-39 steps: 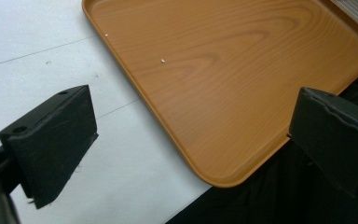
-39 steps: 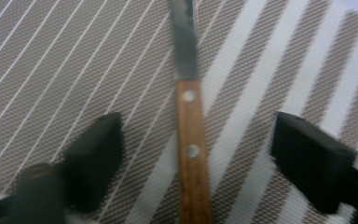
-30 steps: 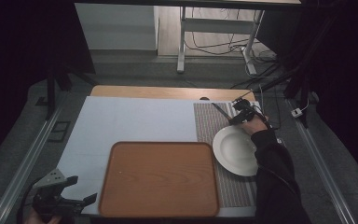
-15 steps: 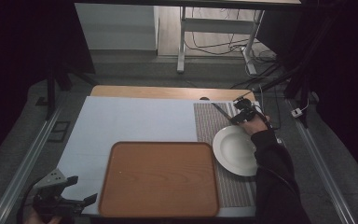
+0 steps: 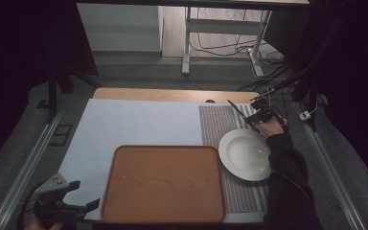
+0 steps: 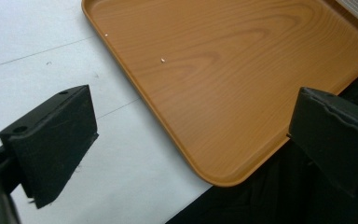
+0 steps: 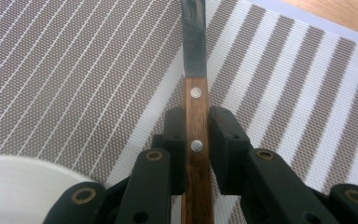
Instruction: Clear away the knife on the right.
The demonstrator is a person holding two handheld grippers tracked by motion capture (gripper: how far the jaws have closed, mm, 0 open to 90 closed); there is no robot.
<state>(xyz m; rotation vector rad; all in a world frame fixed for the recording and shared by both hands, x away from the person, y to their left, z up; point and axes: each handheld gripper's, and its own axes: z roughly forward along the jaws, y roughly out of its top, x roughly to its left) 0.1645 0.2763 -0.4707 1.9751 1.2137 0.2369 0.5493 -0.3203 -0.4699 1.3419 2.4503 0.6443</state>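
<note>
While the right gripper (image 7: 196, 135) has its jaws pressed against both sides of the knife's (image 7: 196, 93) wooden handle, the step in hand looks like carrying that knife off the striped placemat (image 5: 220, 125) toward its place beside the white plate (image 5: 245, 154). The jaws have just been closing, and the handle now sits squarely between them, so the grip seems secure. To do this well, the person should keep the blade level and pointing away from the body, lift only enough to clear the mat's weave, and steer round the plate's rim rather than over it. Any twist of the wrist could let the slim handle pivot between the pads, so a slow, straight carry is the safer course.

Seen from the right gripper view, the knife has a dark brown wooden handle with two bright metal rivets and a flat, dull steel blade running straight ahead over the mat. From the high view it lies near the table's far right corner, just beyond the plate's far edge, its blade angled toward the far edge.

At the near left corner the left gripper (image 5: 72, 197) hovers with its jaws wide apart and nothing between them, beside the near left corner of the wooden tray (image 6: 223, 88), which rests bare on the pale table cover (image 5: 139, 124).
</note>
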